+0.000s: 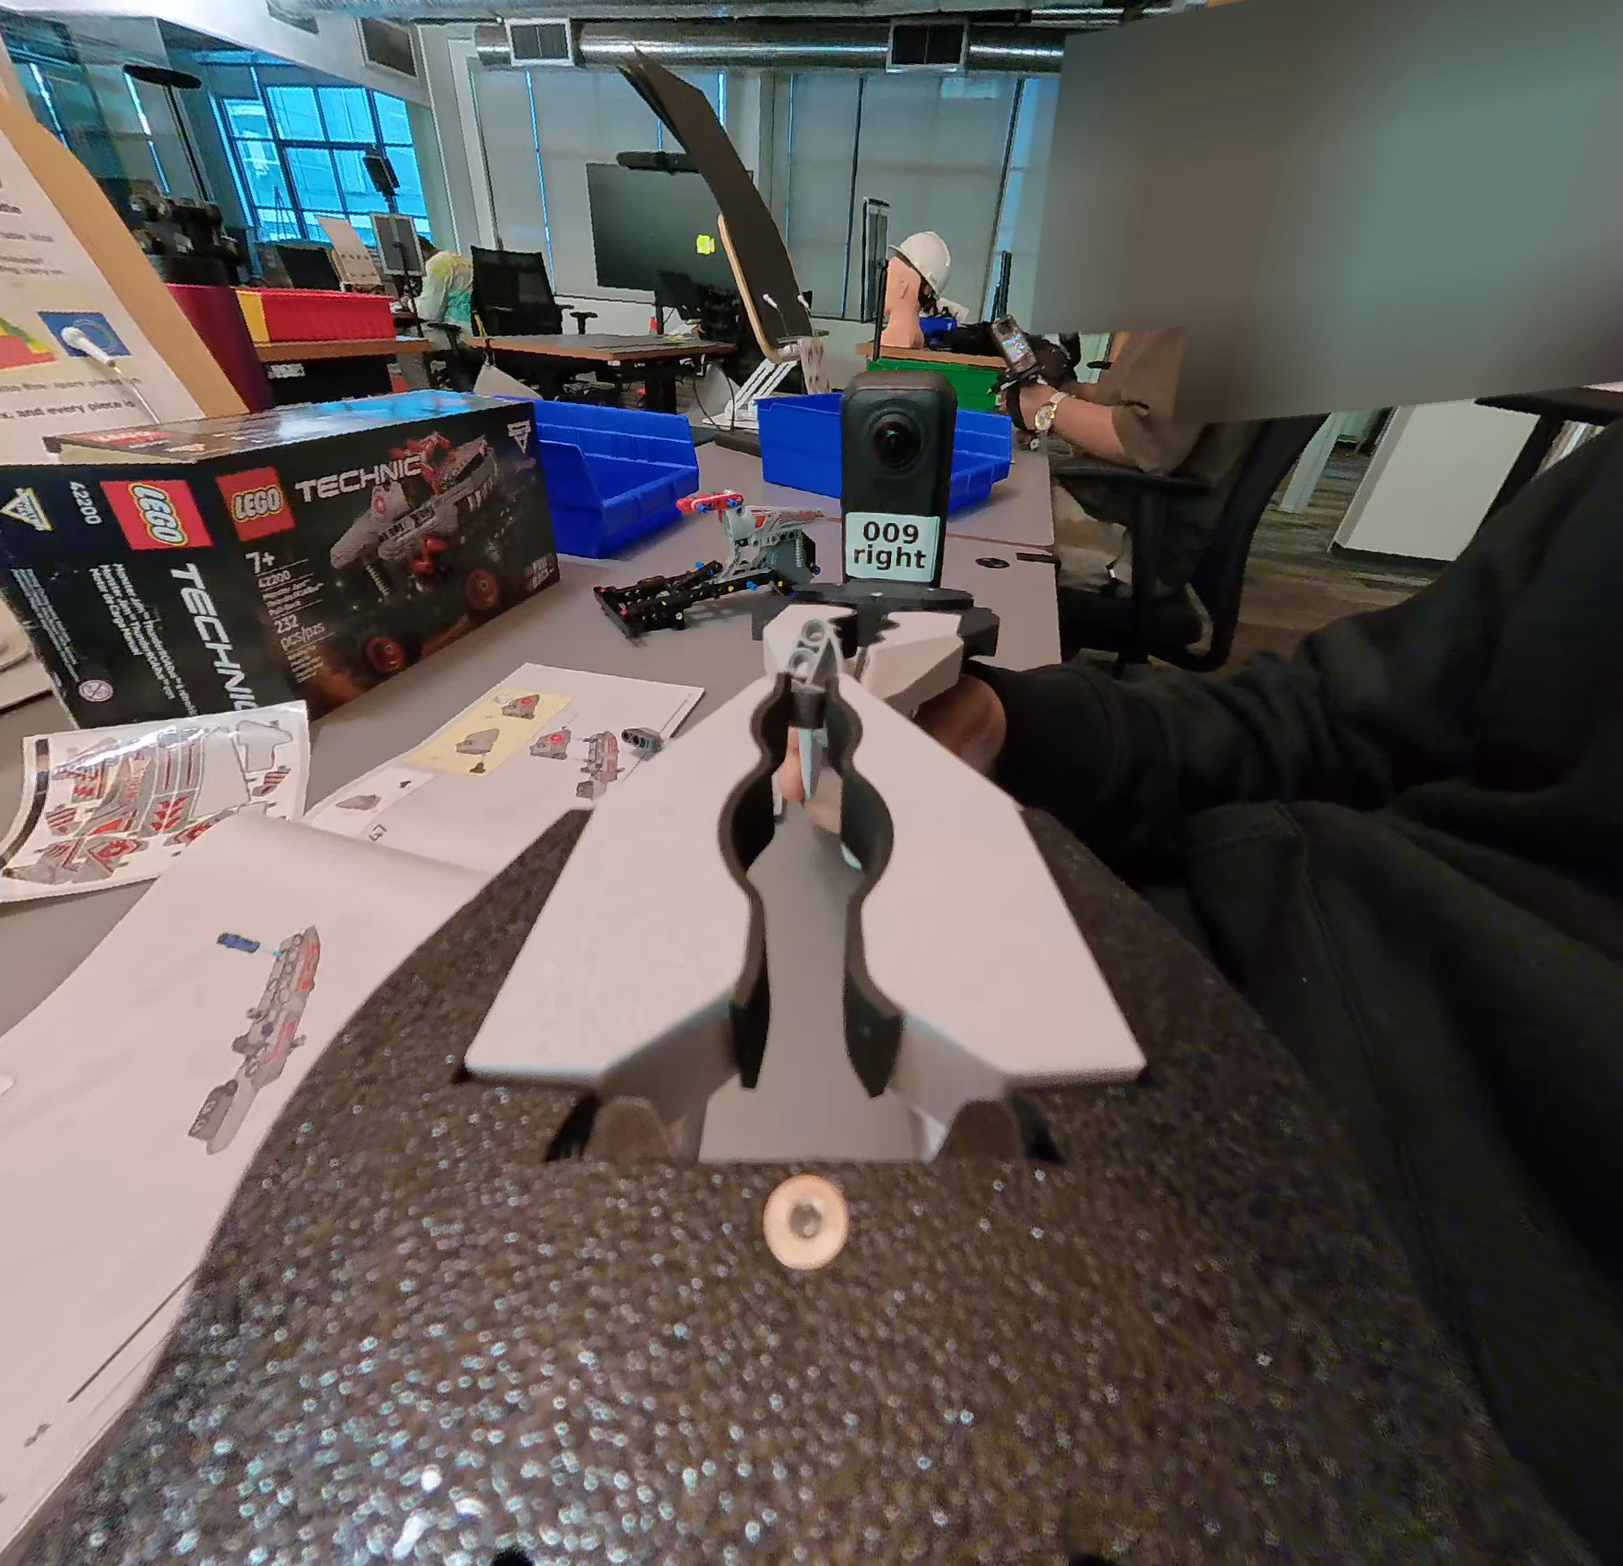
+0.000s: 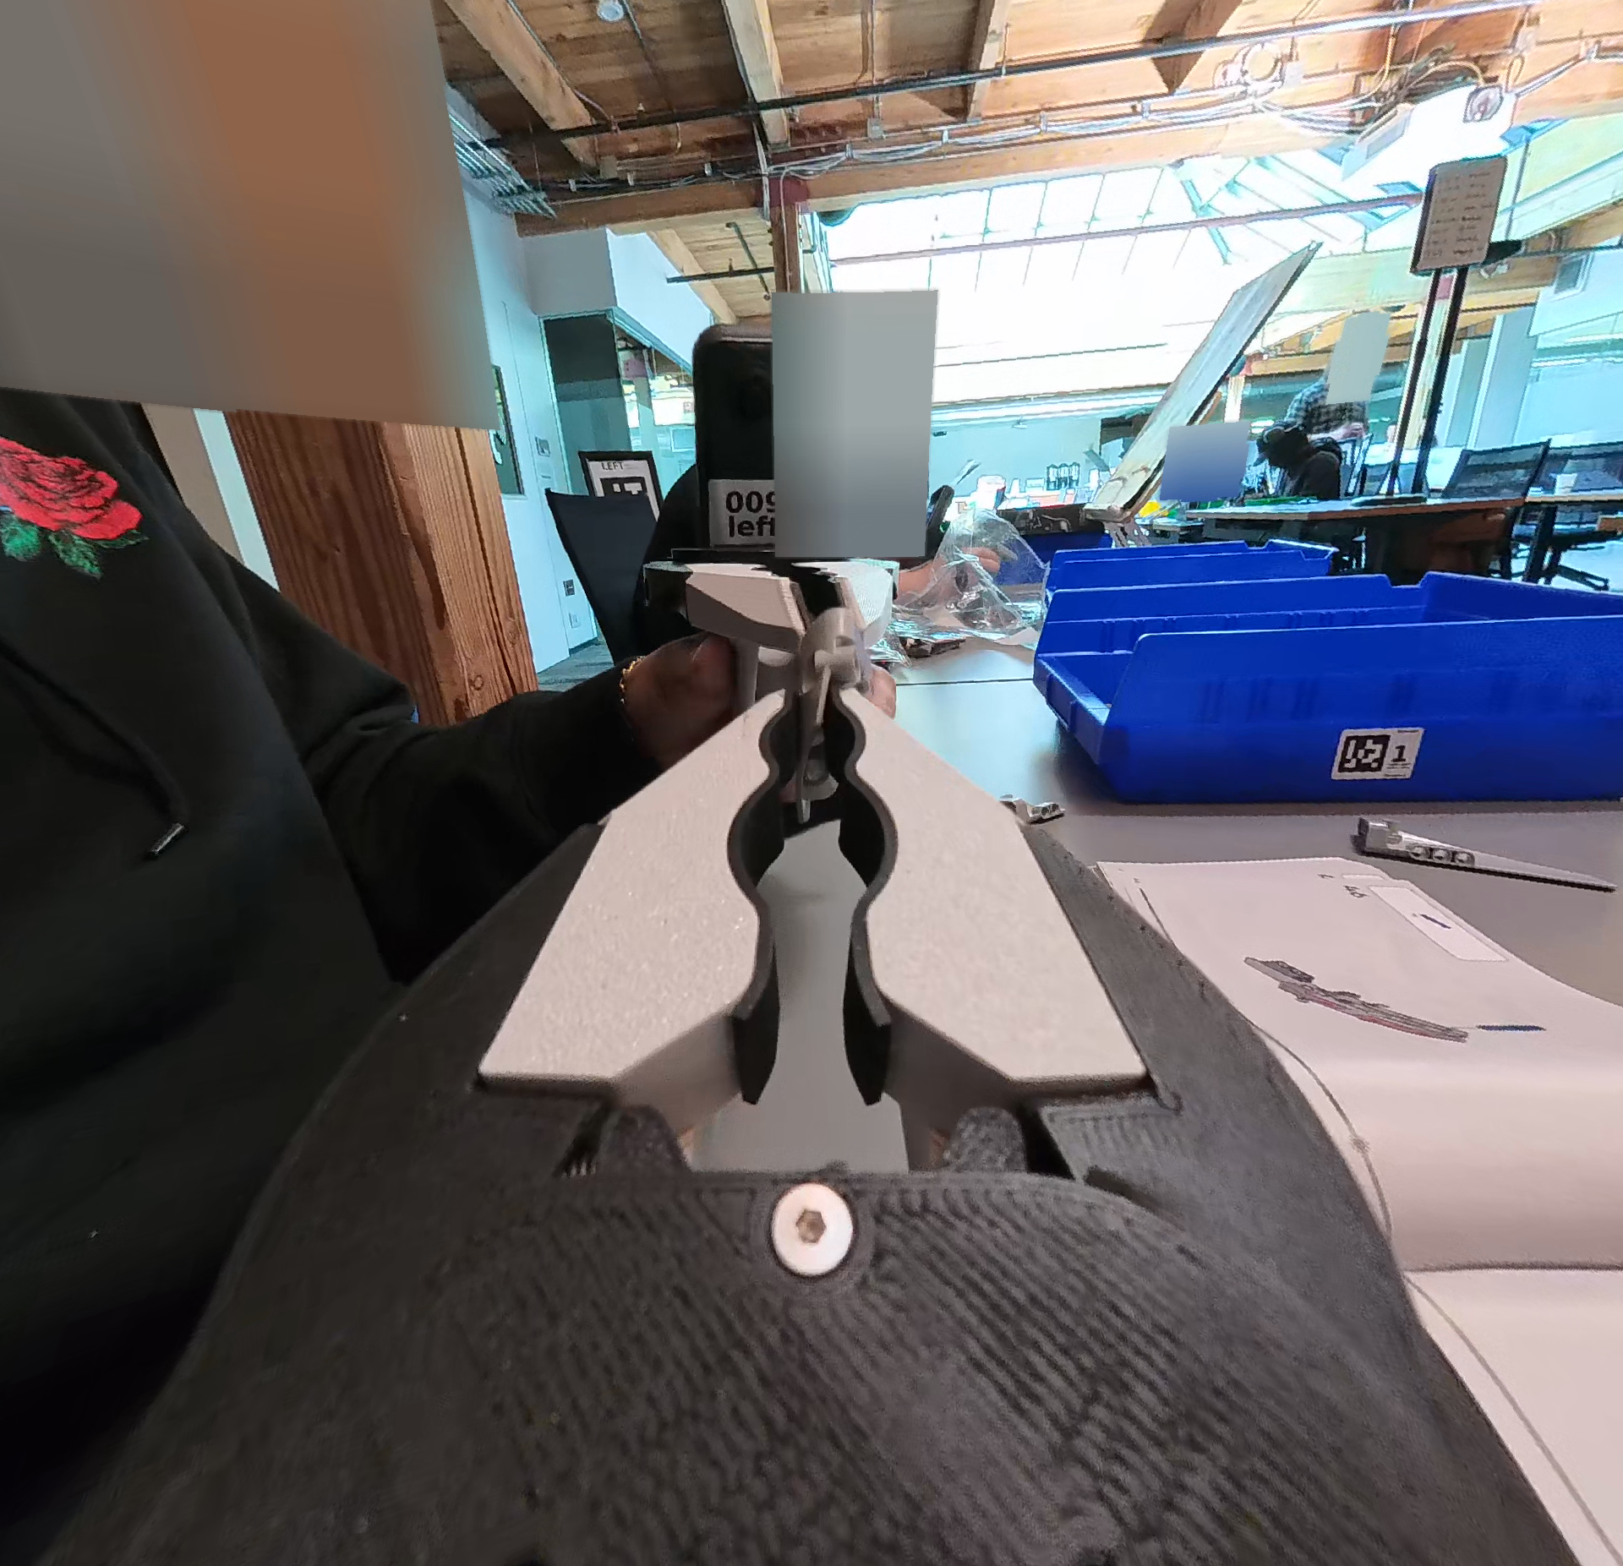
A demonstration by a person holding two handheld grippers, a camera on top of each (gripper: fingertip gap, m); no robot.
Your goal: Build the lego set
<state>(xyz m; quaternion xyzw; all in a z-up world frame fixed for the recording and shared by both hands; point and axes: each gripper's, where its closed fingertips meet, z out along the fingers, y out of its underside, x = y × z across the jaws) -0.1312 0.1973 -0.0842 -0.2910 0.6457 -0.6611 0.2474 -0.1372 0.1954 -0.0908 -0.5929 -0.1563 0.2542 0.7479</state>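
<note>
Mid-air join: you hold one grey piece between both grippers, tip to tip.

Your left gripper (image 1: 810, 707) is clamped on the grey piece (image 1: 812, 659); your right gripper (image 2: 812, 716) pinches the same piece from the far side; the half-built chassis (image 1: 703, 580) waits far on the table (image 1: 1010, 549), beyond the instruction booklet (image 1: 544, 734); next, judge alignment, then press gently.

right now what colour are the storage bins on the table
Blue. The storage bins show best in the right wrist view, on the grey table.
</note>
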